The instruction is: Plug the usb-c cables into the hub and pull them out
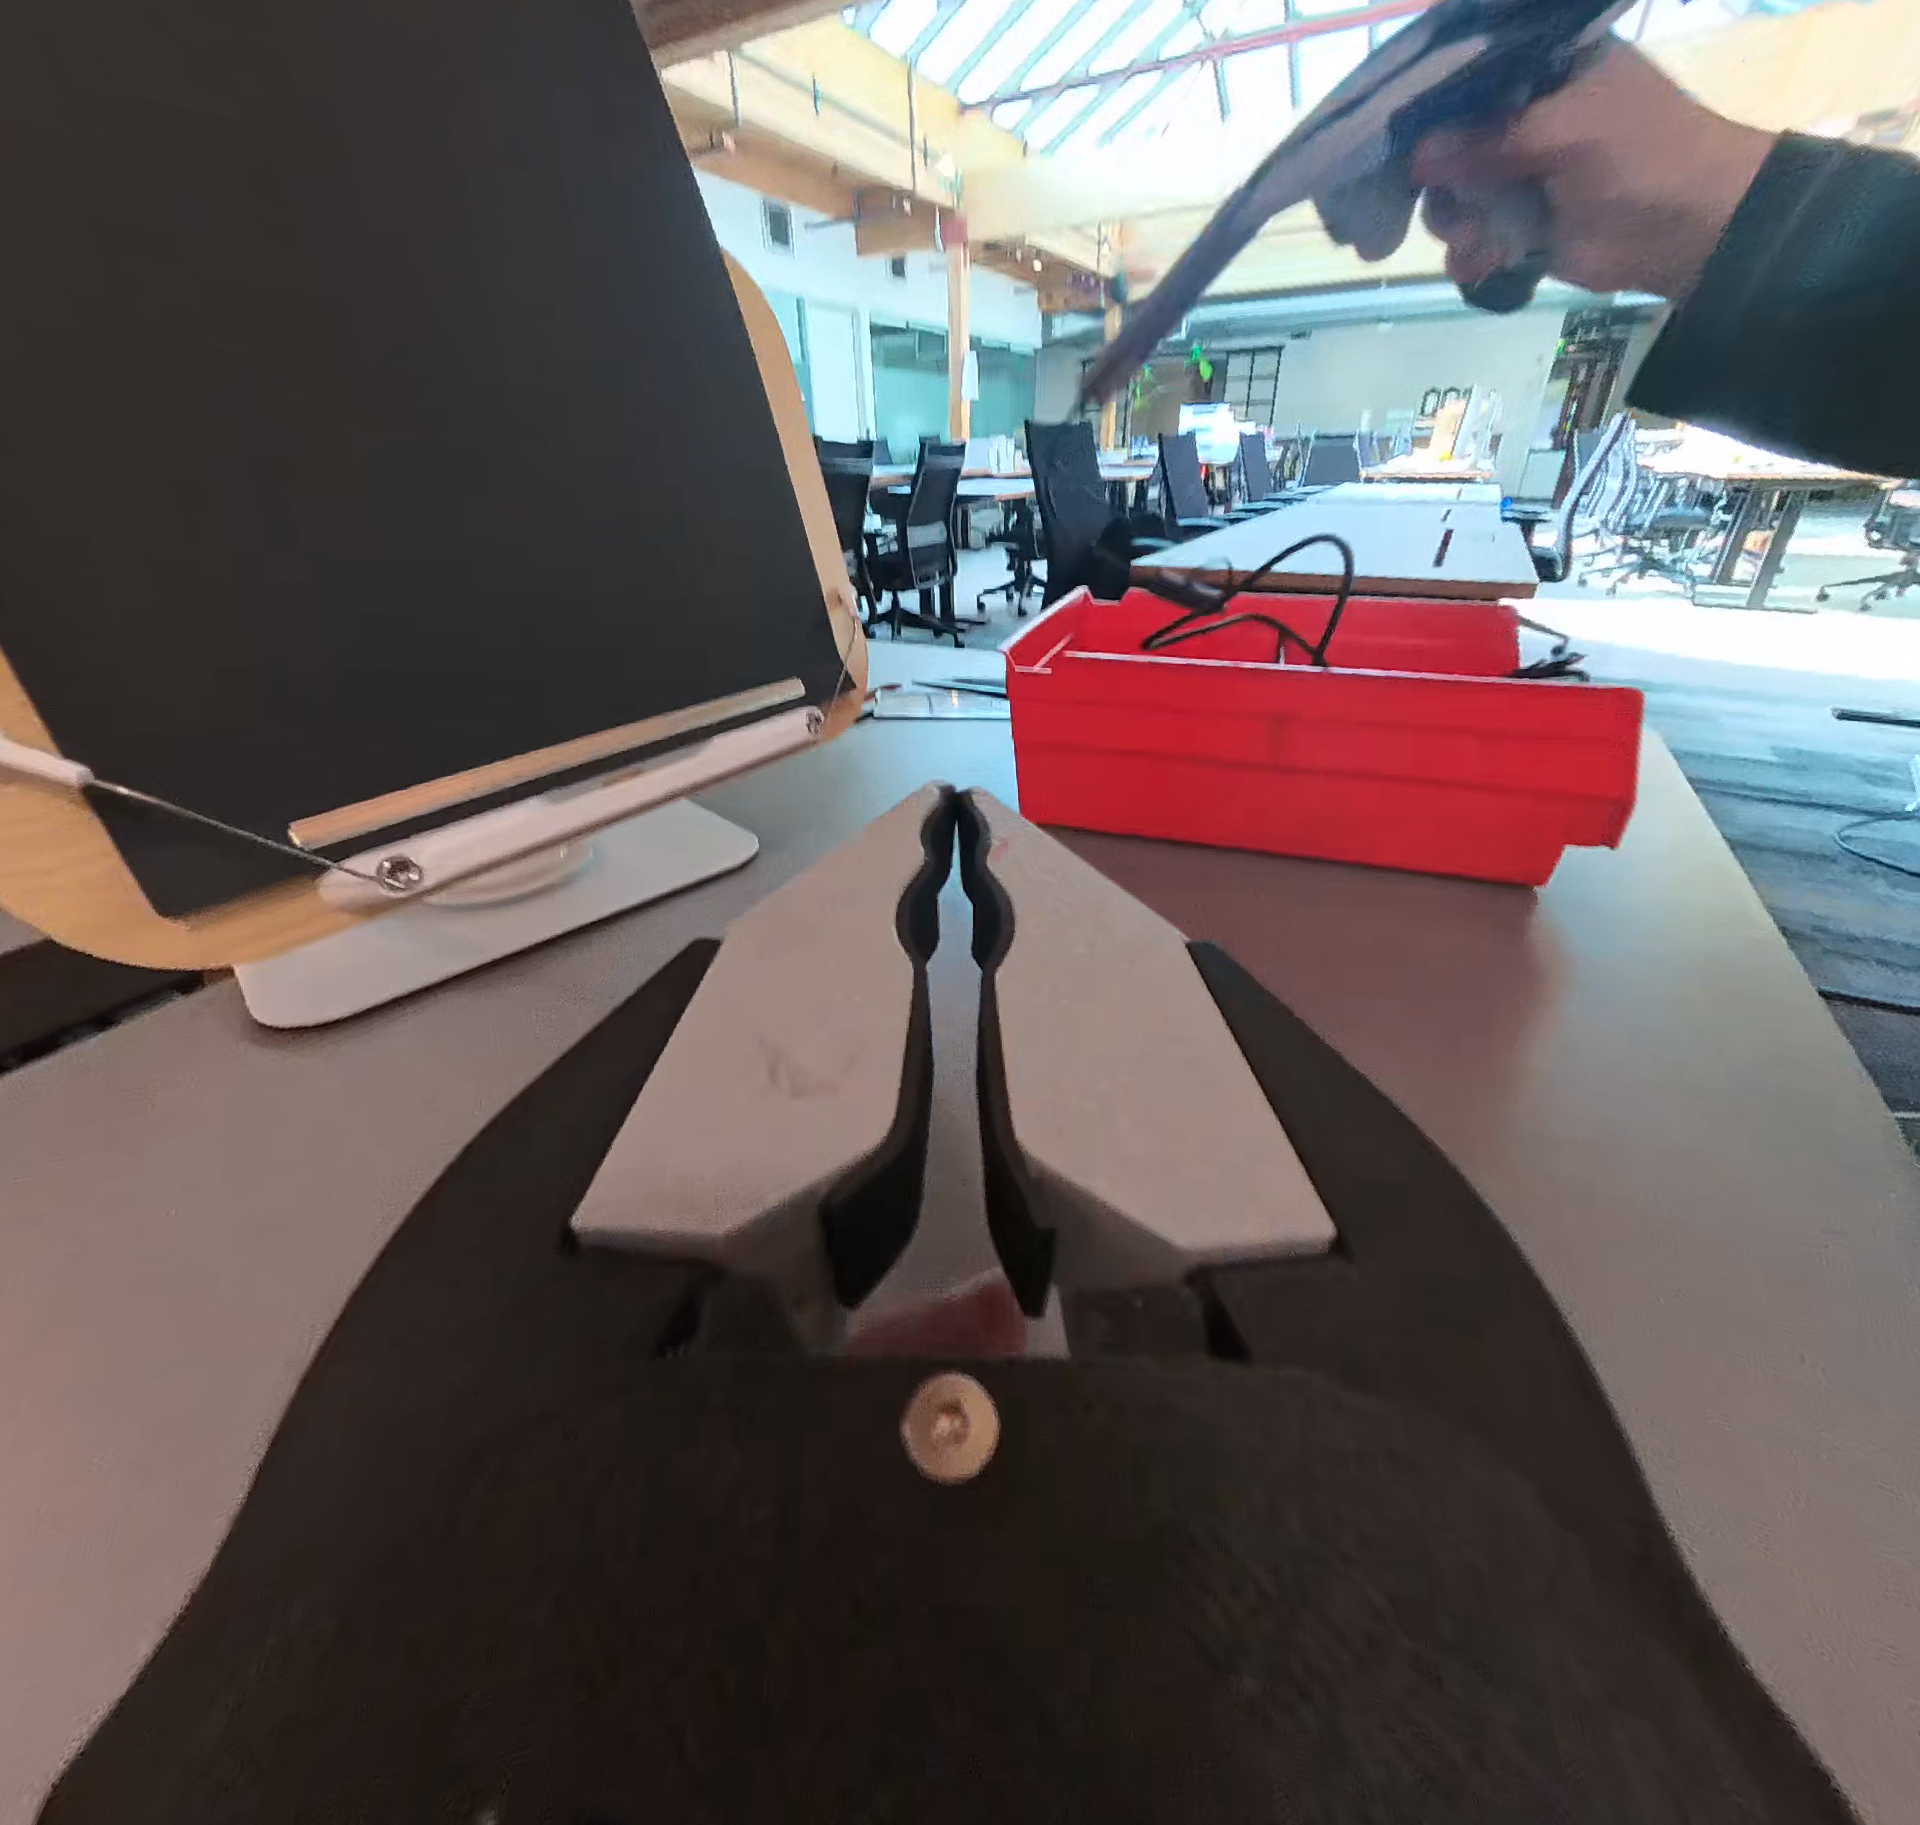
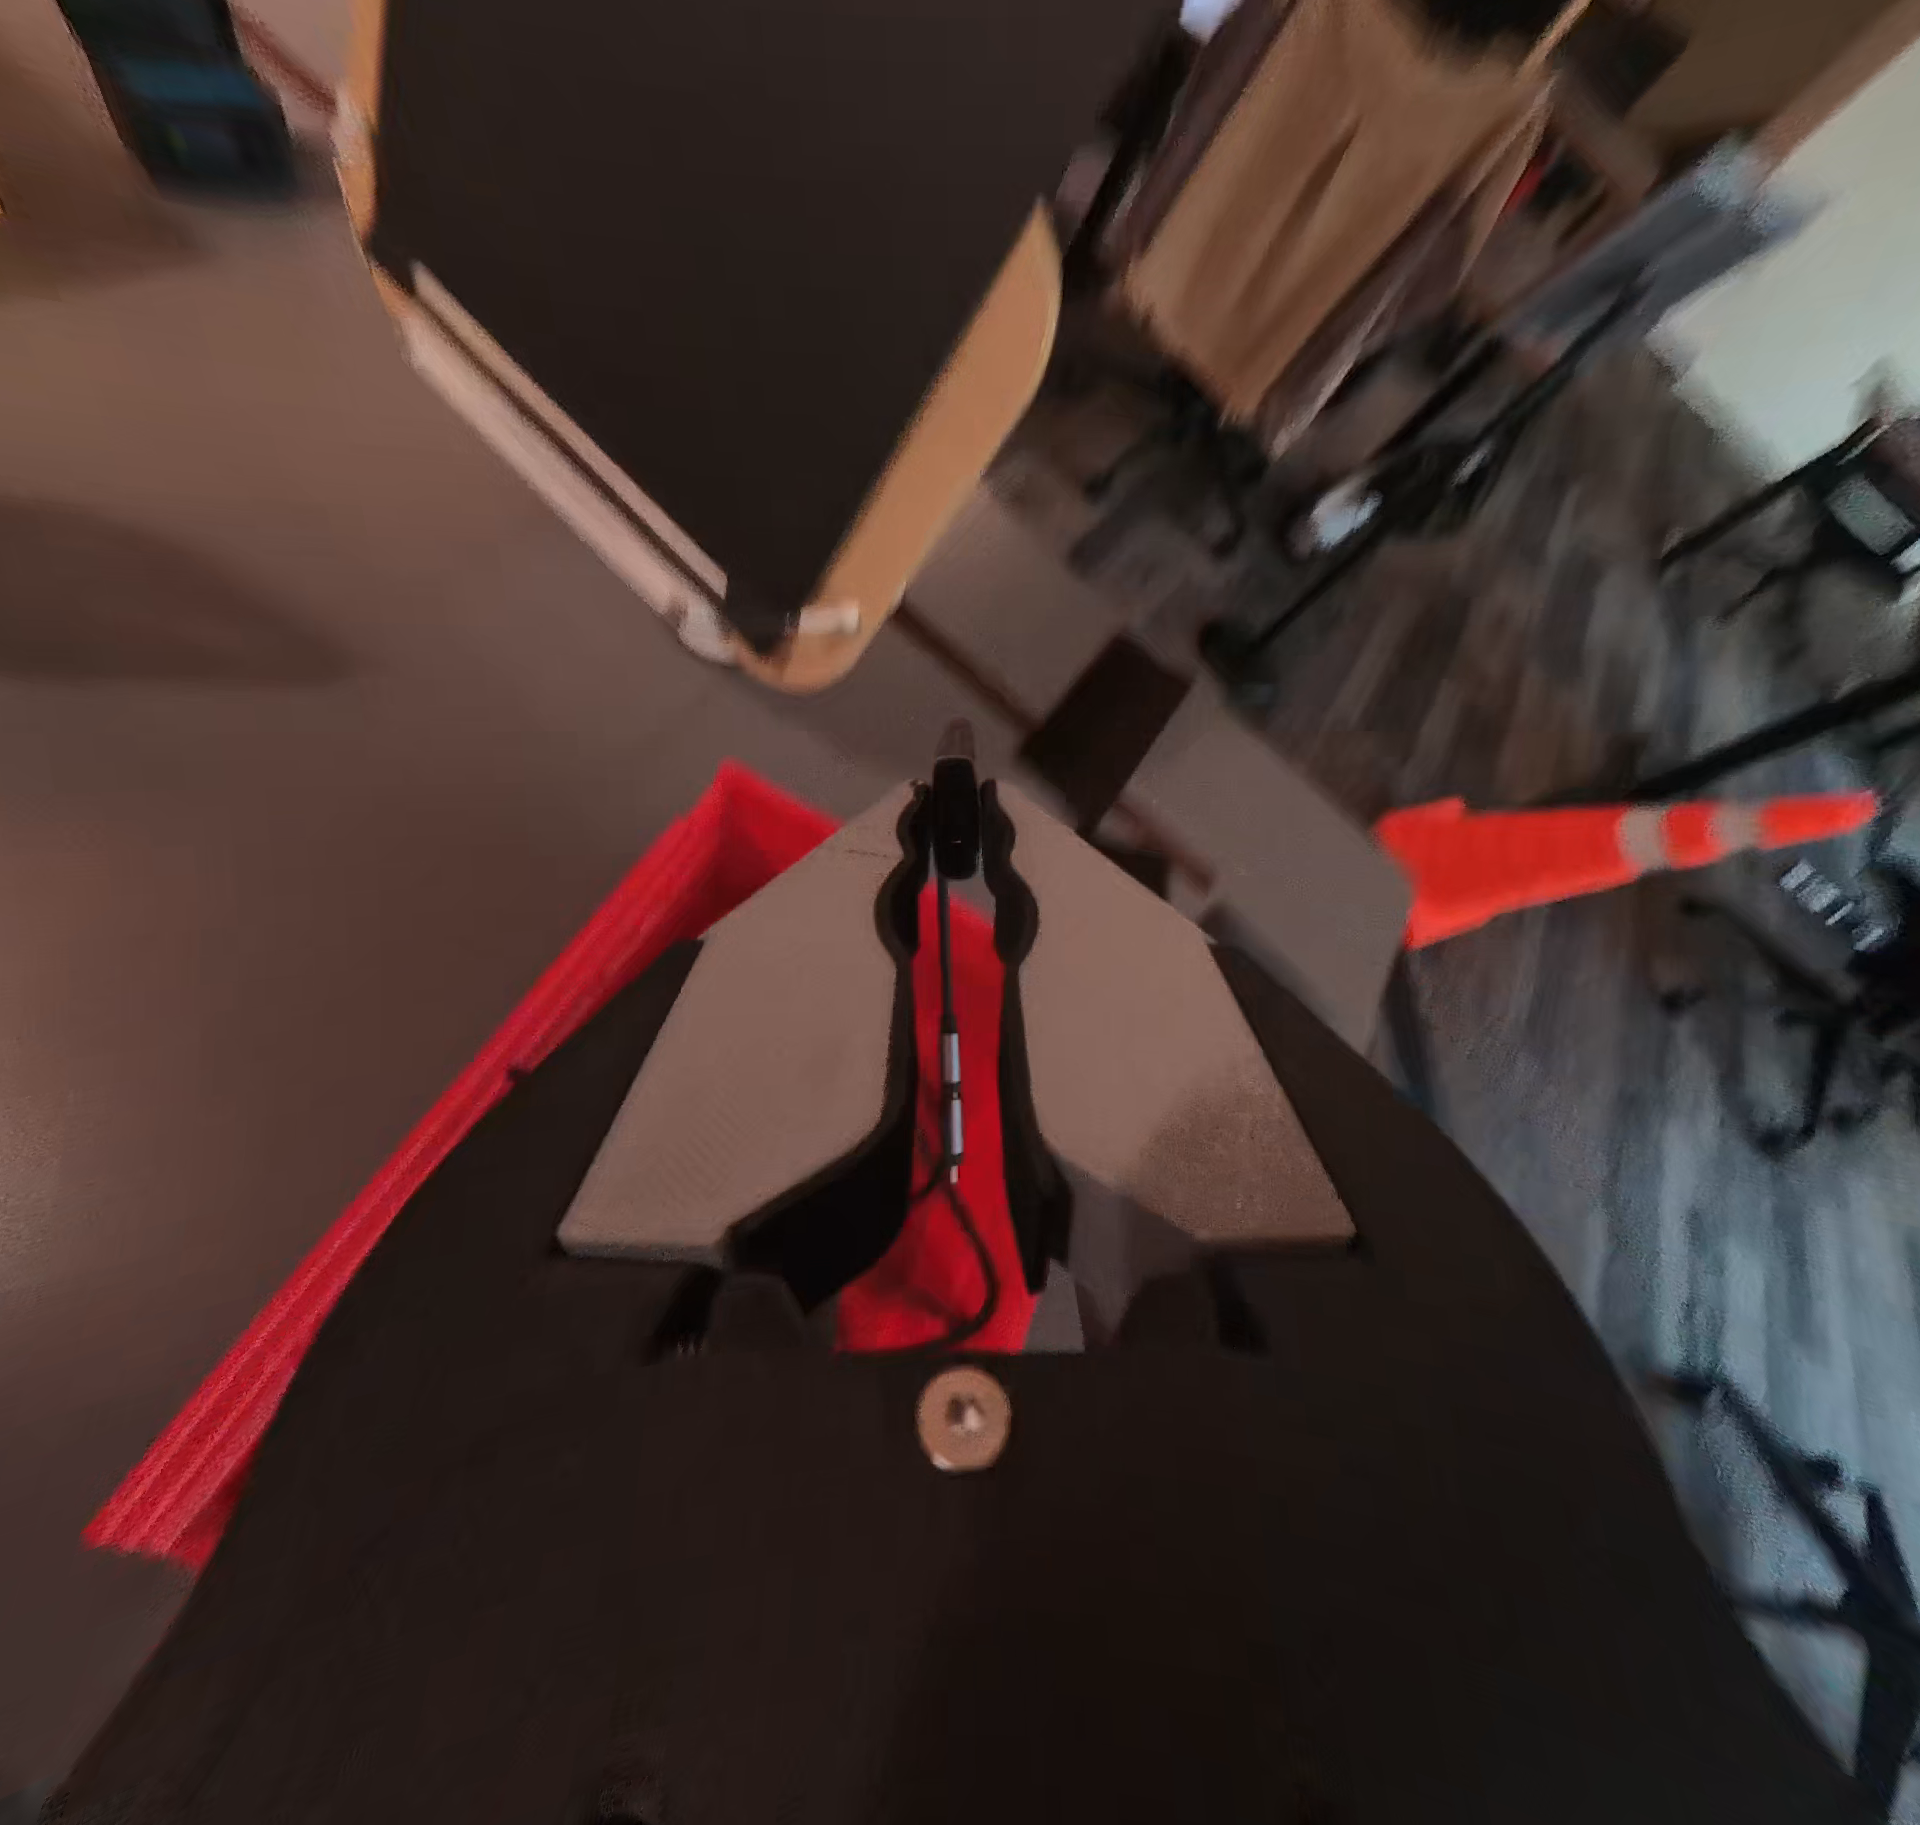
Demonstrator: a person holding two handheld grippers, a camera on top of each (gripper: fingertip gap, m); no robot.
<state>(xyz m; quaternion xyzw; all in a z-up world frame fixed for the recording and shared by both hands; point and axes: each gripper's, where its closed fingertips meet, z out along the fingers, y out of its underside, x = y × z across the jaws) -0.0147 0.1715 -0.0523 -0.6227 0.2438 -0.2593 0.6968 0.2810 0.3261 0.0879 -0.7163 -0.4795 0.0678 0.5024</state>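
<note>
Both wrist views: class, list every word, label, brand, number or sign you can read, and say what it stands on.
None can be read.
Red bin: no label shows.
Dark screen on its stand: blank.
Papers behind the bin: too small to read.
Far office screens: too small.
Orange cone and dark device at top left in the right wrist view: too blurred.
Hand-held gripper: no marking shows.
</note>
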